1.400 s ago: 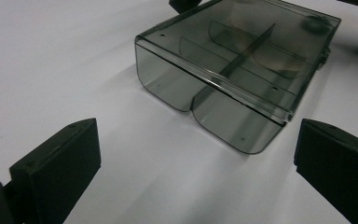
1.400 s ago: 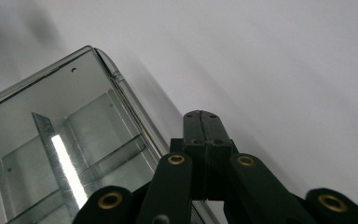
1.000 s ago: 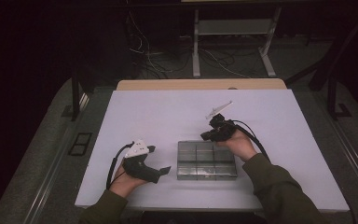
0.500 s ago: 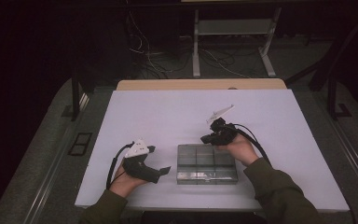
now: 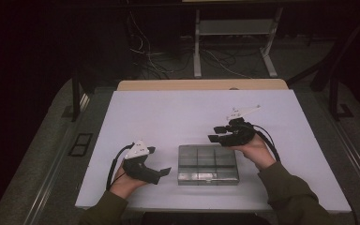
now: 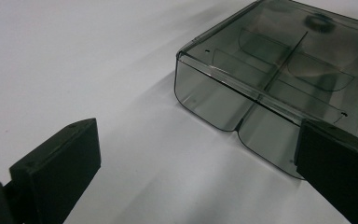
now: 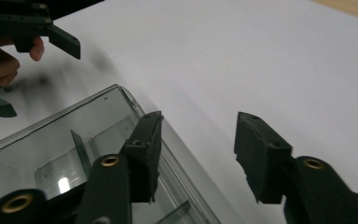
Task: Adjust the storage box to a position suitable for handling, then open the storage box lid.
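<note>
A clear, smoke-grey plastic organiser box (image 5: 208, 164) with a closed lid and inner dividers lies flat on the white tabletop (image 5: 178, 117), near the table's front edge and between the person's two hands.

The left gripper (image 5: 165, 172), black with a grey three-cornered plate on top, is held low just left of the box, pointing toward its side. In the left gripper view its jaws stand wide apart with nothing between them; the box (image 6: 279, 84) lies just ahead, one jaw overlapping its near corner in the picture, though I cannot tell if they touch.

The right gripper (image 5: 217, 133) hovers above the box's far right corner. Its jaws have just been opening and now stand apart, gripping nothing. In the right gripper view, the box's lid edge (image 7: 121, 100) lies beneath one jaw, bare table beneath the other.
</note>
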`<state>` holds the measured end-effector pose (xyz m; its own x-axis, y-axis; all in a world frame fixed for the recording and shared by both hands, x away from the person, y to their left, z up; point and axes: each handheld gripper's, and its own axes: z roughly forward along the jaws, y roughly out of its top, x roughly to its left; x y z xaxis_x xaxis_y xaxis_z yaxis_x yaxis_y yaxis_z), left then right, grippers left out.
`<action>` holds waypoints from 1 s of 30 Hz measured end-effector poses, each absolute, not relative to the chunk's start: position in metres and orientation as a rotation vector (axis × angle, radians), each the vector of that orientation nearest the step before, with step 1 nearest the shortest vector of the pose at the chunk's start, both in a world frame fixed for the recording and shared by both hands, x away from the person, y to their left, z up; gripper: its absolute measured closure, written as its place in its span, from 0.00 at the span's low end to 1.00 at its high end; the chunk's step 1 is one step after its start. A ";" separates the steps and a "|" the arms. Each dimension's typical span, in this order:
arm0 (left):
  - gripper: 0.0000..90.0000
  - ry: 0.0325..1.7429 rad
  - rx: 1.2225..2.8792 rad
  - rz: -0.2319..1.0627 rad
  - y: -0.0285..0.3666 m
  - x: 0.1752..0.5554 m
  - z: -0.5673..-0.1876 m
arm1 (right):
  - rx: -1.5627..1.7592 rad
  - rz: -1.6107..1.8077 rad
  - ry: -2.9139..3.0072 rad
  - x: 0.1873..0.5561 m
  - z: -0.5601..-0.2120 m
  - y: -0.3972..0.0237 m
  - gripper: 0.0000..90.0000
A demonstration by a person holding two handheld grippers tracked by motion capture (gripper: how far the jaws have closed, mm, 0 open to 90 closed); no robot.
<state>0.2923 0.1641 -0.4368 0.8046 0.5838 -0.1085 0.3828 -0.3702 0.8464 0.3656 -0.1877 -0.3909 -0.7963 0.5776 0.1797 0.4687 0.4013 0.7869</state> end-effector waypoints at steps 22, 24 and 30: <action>0.00 0.731 2.010 0.254 0.165 0.290 -0.438 | 0.988 1.414 2.378 0.331 -0.396 -0.250 0.39; 0.00 0.731 2.010 0.254 0.165 0.290 -0.438 | 0.999 1.395 2.371 0.326 -0.398 -0.255 0.39; 0.00 0.725 2.012 0.254 0.165 0.290 -0.438 | 1.023 1.376 2.351 0.312 -0.404 -0.269 0.39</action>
<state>0.2898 0.1645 -0.4379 0.8027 0.5861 -0.1104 0.3893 -0.3745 0.8416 0.3121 -0.2690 -0.4045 -0.7292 0.6692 0.1428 0.4522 0.3146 0.8346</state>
